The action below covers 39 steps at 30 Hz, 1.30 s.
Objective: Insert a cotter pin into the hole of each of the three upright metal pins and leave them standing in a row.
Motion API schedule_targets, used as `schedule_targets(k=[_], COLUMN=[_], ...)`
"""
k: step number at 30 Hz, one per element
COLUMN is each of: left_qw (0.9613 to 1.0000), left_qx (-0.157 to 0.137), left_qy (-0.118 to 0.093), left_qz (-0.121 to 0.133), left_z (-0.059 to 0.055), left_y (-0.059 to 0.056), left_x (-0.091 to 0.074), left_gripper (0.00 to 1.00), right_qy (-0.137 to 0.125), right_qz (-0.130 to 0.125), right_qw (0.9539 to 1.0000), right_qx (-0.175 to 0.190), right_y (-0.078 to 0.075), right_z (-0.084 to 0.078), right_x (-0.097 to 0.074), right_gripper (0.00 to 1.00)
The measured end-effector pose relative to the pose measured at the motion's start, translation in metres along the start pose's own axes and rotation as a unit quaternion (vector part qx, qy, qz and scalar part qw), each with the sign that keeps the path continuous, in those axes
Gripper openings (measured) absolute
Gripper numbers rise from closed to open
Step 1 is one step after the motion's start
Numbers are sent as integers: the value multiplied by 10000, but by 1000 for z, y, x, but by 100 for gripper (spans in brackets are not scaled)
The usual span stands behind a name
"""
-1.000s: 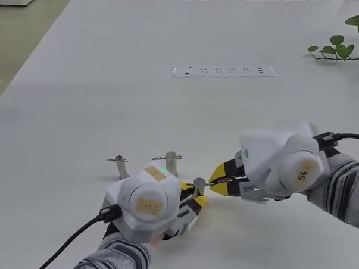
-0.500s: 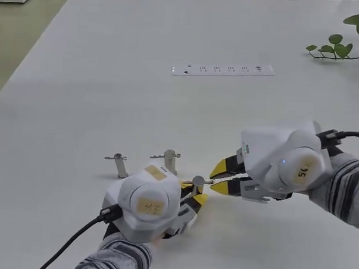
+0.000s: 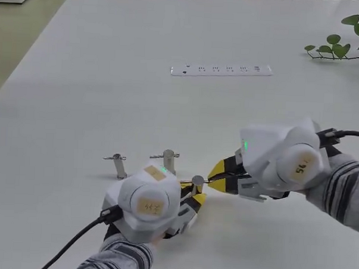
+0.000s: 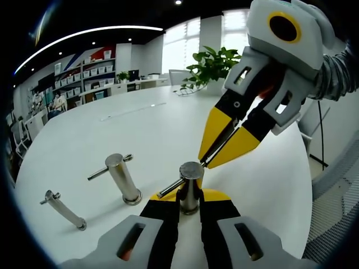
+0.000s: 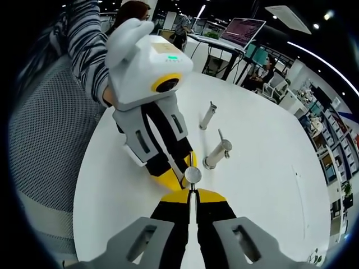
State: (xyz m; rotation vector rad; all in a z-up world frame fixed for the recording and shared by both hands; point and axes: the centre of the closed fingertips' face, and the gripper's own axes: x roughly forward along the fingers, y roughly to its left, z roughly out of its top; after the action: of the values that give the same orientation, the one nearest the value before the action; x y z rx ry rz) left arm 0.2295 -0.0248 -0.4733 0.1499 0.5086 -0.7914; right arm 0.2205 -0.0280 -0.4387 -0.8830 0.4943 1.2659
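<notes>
the white table [image 3: 168,110] carried everything, with a power strip [image 3: 221,70] lying well beyond your work and a leafy plant [image 3: 344,46] at the far right. you held the left gripper [image 3: 191,199] low and close to you, pointing away and to the right, its jaws pressed against the lower shaft of the nearest metal pin [image 3: 197,182], which stood upright on the table. your right gripper [image 3: 215,177] lay level and pointed left, your striped sleeve [image 3: 341,183] behind it. its jaws were pinched together on a cotter pin [image 4: 171,189] whose thin shaft ran through the hole under that pin's head and stuck out the other side. to the left the middle metal pin [image 3: 170,161] and the far metal pin [image 3: 118,165] stood apart in a line, the middle one carrying a second cotter pin [image 4: 106,168] and the far one a third cotter pin [image 4: 47,196]. in the head view the left gripper's body hid the nearest pin's foot, and the part of the cotter pin inside the right jaws could not be made out
</notes>
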Motion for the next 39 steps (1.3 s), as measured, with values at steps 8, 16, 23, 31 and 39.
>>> schedule_targets(k=[8, 16, 23, 31, 39], left_qw=[10000, 9999, 9997, 9995, 9991], left_qx=[-24, -111, -124, -278, -404], left_qy=[-3, 64, 219, 115, -84], left_qz=[5, -31, 46, 35, 64], left_z=[0, -1, -11, -9, 1], left_y=[0, 1, 9, 11, 13], left_x=[0, -2, -14, -30, -45], left_gripper=[10, 11, 26, 36, 44], right_qy=[-12, -1, -96, -401, -465], right_qz=[13, 8, 40, 204, 276], right_qw=[10000, 9999, 9977, 9895, 9853], right_qx=[70, 167, 669, 1375, 1621], right_y=[1, 0, 1, 2, 2], right_z=[2, 0, 1, 7, 9], right_x=[-1, 0, 1, 12, 25], right_gripper=[0, 0, 7, 13, 11])
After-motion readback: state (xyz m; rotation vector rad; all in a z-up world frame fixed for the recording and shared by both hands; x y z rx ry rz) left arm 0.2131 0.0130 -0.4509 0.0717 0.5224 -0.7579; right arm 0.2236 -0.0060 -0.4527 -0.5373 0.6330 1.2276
